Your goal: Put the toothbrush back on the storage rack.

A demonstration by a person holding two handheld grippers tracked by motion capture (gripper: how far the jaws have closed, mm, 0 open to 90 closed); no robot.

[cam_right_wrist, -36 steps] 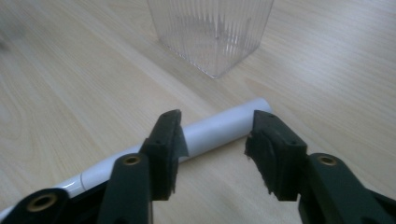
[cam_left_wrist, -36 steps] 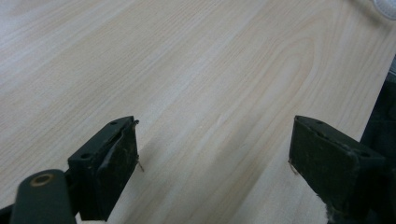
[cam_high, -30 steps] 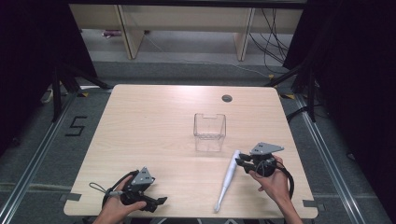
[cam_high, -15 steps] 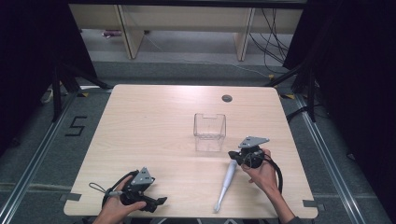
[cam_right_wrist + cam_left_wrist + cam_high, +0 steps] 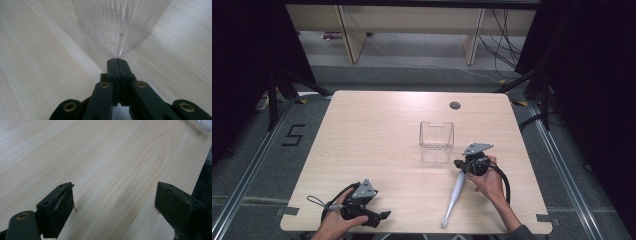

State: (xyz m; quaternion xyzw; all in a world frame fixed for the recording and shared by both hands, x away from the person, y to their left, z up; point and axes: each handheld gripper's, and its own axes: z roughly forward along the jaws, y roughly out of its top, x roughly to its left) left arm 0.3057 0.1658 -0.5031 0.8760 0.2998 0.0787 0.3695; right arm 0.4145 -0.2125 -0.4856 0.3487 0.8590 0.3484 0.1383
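Pale wood worktop [image 5: 377, 135] fills the middle of the high view, dark floor around it. Your right gripper [image 5: 460, 164] sits right of centre, its fingers pressed together, pinching the top end of a white wand-like tool [image 5: 454, 192] that slants down toward the lower edge. Just above it stands the clear ribbed container [image 5: 436, 141]. Your left gripper [image 5: 381, 216], lower left, rests with fingers spread, empty. You seem to be carrying the tool to the container; next, lift and tip it over the rim.
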